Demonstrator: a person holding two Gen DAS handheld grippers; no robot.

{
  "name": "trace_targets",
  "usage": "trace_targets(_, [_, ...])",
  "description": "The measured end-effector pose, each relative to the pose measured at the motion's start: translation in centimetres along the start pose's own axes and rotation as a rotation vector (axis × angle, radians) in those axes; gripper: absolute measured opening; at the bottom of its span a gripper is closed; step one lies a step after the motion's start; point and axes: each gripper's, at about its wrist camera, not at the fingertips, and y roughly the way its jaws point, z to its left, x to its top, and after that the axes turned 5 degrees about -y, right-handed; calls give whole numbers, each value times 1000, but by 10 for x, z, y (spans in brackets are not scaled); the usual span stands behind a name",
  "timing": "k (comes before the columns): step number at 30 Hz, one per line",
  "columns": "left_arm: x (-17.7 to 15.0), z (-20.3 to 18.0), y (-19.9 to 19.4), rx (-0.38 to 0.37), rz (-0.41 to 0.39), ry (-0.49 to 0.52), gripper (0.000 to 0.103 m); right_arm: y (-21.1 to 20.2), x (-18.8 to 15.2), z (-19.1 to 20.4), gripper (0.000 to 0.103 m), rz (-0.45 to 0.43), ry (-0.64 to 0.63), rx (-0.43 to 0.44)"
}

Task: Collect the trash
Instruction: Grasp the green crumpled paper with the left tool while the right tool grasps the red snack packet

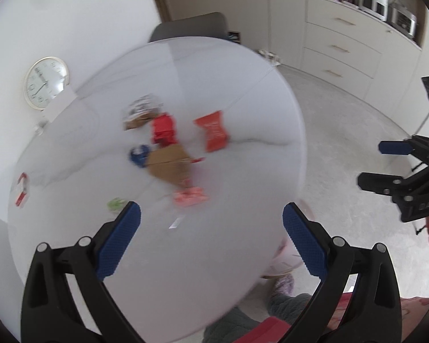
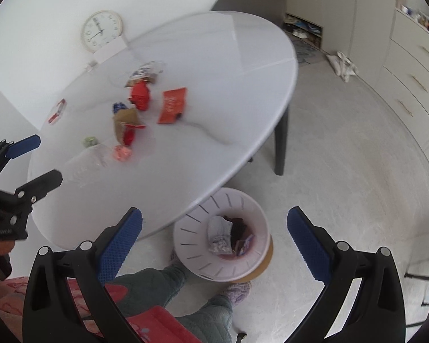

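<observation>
Left tongs: I have the left gripper [image 1: 211,238] spread wide with nothing between its jaws; black arms, blue dimpled pads, hanging over the near part of the table.
Right tongs: my right gripper [image 2: 214,241] is spread just as wide and empty, looking down past the table edge at the bin.
Bin: the white bin [image 2: 198,260] stands on the floor, half under the near edge of the table; round, smooth plastic wall with thin slots, tan band at its base.
Done so far: I judge the job partly done, since crumpled wrappers and a dark scrap already lie in the bin.
Table: the round table [image 1: 228,65] is glossy white with faint grey veining.
Still to collect: mid-table, a flat orange-red packet [image 1: 213,130], a boxy red carton [image 1: 163,129], a creased brown paper bag [image 1: 170,167], a blue wrapper [image 1: 139,155], a crinkled pink wrapper [image 1: 190,197] and a printed foil packet [image 1: 141,108] behind them.
Near edge: a small green piece [image 1: 115,204] and, in the right view, a clear soft plastic bottle [image 2: 85,161].
Progress: I judge most of the pile remains.
</observation>
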Motion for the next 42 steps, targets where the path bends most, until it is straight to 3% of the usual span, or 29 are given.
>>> trace_targets(6, [2, 86, 28, 23, 56, -57, 95, 30, 29, 53, 101, 19, -51, 43])
trace_targets(14, [19, 158, 96, -62, 153, -121, 92, 61, 45, 98, 101, 43, -20, 25])
trace_targets(20, [15, 167, 151, -93, 248, -114, 67, 75, 48, 100, 101, 56, 51, -6])
trace_targets(26, [3, 169, 173, -137, 309, -102, 51, 82, 56, 91, 101, 55, 98, -39])
trace_targets(29, [4, 171, 176, -130, 292, -96, 47, 86, 67, 84, 101, 50, 101, -55])
trace_targets(31, [6, 173, 177, -131, 286, -98, 34, 92, 79, 76, 101, 45, 110, -61])
trace_targets(34, [10, 177, 178, -138, 282, -121, 28, 109, 99, 62, 101, 47, 130, -81])
trace_targets(40, [15, 185, 178, -139, 266, -141, 22, 166, 144, 49, 100, 76, 133, -89])
trace_targets(42, [16, 190, 176, -135, 261, -148, 13, 183, 155, 52, 100, 86, 121, -103])
